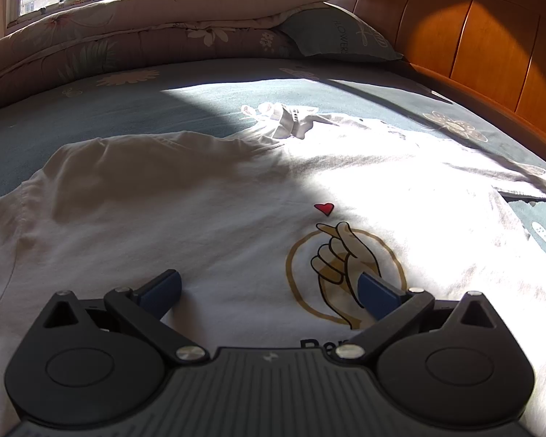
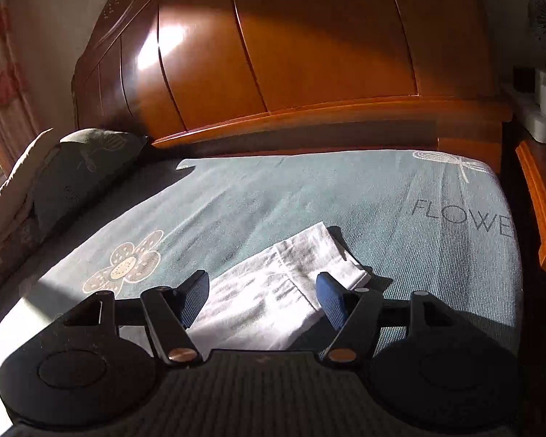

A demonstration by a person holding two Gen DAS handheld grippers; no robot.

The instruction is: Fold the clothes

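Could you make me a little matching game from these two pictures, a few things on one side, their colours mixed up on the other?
Things:
1. T-shirt
2. Headboard
3. Bedsheet
4. Little heart printed on the T-shirt

Colours:
A. red
B. teal with pale flowers
C. white
D. orange-brown wood

Pairs: 1-C, 2-D, 3-B, 4-A
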